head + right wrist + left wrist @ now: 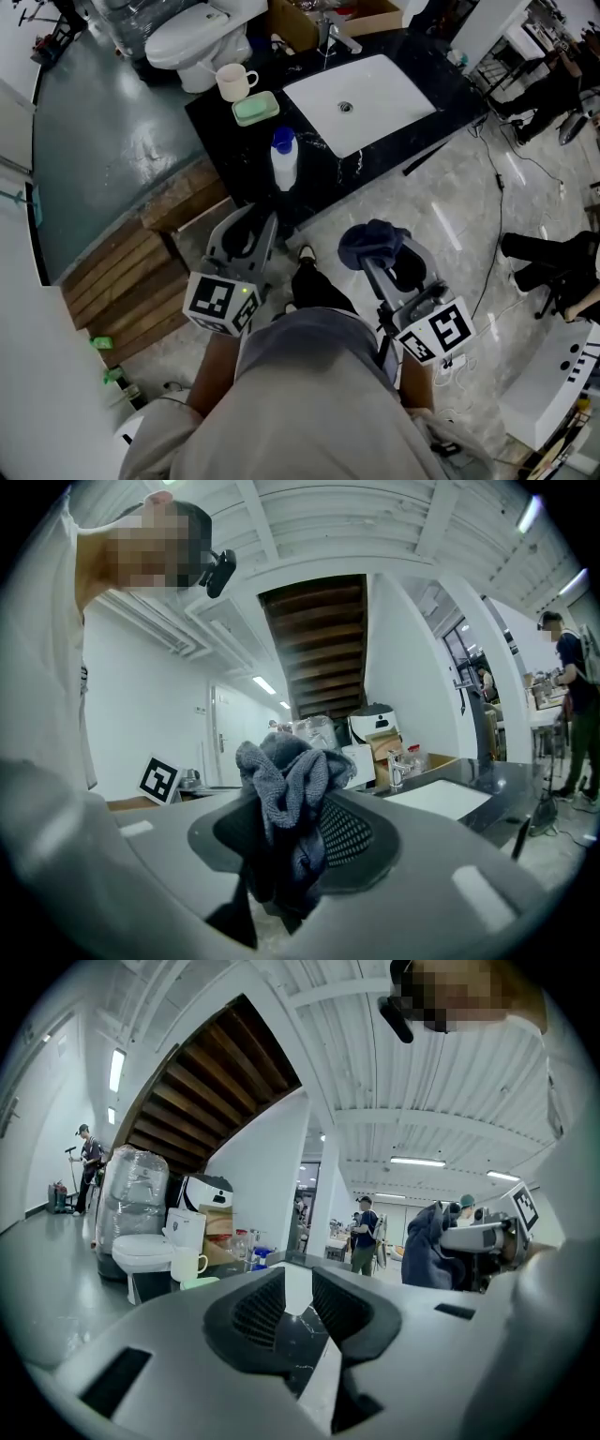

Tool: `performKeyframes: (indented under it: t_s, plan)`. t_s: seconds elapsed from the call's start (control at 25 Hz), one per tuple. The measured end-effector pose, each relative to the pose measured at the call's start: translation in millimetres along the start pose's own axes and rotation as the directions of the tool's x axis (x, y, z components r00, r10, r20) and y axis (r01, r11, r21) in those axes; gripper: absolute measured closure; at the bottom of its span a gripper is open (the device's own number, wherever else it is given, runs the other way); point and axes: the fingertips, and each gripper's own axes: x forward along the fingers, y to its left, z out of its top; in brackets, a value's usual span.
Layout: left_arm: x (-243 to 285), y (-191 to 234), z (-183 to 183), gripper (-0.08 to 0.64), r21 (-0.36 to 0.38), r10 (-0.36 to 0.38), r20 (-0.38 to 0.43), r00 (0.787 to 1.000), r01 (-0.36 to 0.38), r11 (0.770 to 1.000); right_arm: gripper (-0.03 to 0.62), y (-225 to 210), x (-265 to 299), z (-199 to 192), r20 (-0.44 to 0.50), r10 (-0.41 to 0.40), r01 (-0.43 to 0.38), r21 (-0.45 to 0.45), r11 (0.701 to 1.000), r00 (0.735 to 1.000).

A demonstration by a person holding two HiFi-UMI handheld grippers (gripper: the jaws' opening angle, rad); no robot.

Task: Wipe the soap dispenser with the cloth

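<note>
The soap dispenser (pixel 284 159), a white bottle with a blue cap, stands upright near the front edge of the black counter (pixel 217 127). Both grippers are held in front of the counter, short of it. My left gripper (pixel 247 228) is just below the bottle; in the left gripper view its jaws (pixel 298 1293) stand apart with nothing between them. My right gripper (pixel 380 258) is shut on a bunched dark blue-grey cloth (pixel 370 240). In the right gripper view the cloth (pixel 286 785) fills the gap between the jaws (pixel 295 832).
On the counter sit a cream mug (pixel 232 82), a green soap dish (pixel 255 109), a white sink (pixel 361 98) and a faucet (pixel 336 36). A toilet (pixel 192 37) stands behind. Wooden planks (pixel 131 272) lie at left. Someone's legs (pixel 553 272) show at right.
</note>
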Motion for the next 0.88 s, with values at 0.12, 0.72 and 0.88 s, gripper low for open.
performKeyframes:
  t_s: [0.12,0.72,0.88]
  plan:
    - [18.8,8.5,-1.9,0.481,0.001,-0.002,-0.011,1.0,0.002,1.0,0.445,-14.3,12.3,2.4,-0.007,-0.001,0.001,0.006,1.0,1.0]
    - [104.9,51.7,-23.7,0.43,0.037,0.052,-0.146,0.988,-0.047,0.998,0.445,-89.6,76.6,9.5,-0.024,0.048,-0.046,0.048,0.998,0.999]
    - [123.0,56.0,-23.2,0.425,0.071,0.077,-0.159,0.984,-0.066,0.995,0.443,-110.8,93.1,11.3,-0.017,0.075,-0.074,0.053,0.996,0.997]
